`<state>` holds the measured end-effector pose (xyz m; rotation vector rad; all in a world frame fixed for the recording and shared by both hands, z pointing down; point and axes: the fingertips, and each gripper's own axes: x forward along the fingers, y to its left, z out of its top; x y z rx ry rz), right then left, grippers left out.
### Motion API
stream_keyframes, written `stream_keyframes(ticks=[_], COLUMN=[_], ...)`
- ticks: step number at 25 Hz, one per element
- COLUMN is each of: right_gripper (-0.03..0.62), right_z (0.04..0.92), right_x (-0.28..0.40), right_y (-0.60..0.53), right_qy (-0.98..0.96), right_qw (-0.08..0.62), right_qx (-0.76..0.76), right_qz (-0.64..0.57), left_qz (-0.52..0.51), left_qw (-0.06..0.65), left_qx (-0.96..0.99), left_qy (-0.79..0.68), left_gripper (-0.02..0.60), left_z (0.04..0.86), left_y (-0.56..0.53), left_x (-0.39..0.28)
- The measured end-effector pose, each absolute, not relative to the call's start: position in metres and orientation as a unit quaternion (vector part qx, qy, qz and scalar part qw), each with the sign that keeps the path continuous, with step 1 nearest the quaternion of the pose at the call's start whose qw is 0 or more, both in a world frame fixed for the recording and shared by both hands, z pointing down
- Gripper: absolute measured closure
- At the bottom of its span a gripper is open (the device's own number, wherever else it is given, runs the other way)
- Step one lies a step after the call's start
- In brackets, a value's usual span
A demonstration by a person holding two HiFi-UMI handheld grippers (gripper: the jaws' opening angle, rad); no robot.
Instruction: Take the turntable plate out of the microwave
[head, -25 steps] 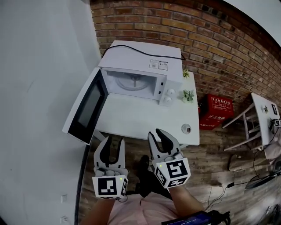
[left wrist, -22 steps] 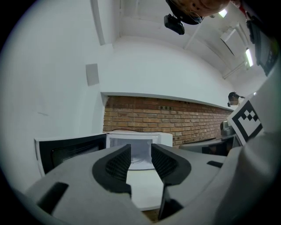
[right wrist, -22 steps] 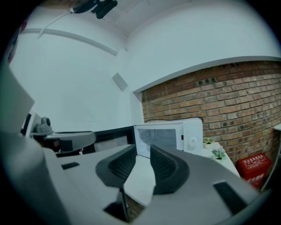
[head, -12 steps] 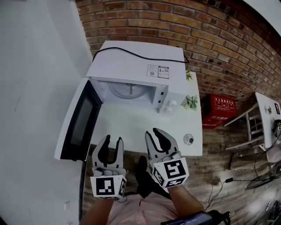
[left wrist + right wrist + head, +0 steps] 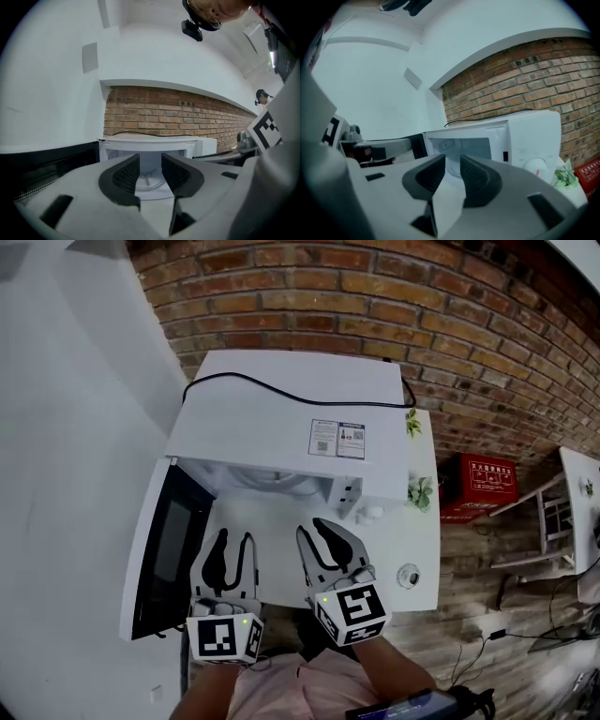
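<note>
From the head view I see my left hand-held gripper (image 5: 232,540) and my right hand-held gripper (image 5: 317,529) side by side over the near edge of the white worktop (image 5: 417,545), both pointing at the microwave (image 5: 291,409). Each gripper view shows its own jaws standing a little apart with nothing between them: the left one (image 5: 150,161) and the right one (image 5: 452,161) are both empty.

The microwave door (image 5: 159,549) hangs wide open on the left, just beside my left hand-held gripper. From above, the top of the microwave hides most of the chamber, so only a sliver of the turntable plate (image 5: 281,482) shows under its front edge. The left gripper view looks straight into the chamber, and there the turntable plate (image 5: 149,180) lies flat on the chamber floor, framed in the gap between the jaws.

The right gripper view alone shows the front panel with its knob (image 5: 536,164) and a small green plant (image 5: 567,174) to the right of it.

Only the head view shows a black cable (image 5: 244,381) lying across the microwave's top, a small round object (image 5: 407,575) on the worktop's right side, the brick wall (image 5: 375,296) behind, and a red box (image 5: 487,486) on the floor.
</note>
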<state>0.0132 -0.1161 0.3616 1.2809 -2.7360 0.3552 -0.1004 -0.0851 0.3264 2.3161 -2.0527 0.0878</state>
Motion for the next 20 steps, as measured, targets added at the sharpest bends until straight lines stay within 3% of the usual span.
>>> stream_keyframes(ticks=[20], right_gripper=[0.493], right_z=[0.369], right_x=[-0.032], right_y=[-0.169], right_qy=[-0.906], right_qw=[0.080], right_qx=[0.401], right_qz=[0.113], left_qz=[0.018], left_qw=[0.024], left_qx=[0.764], left_qy=[-0.645], left_gripper=[0.428], left_z=[0.320], left_y=[-0.154], left_x=[-0.113])
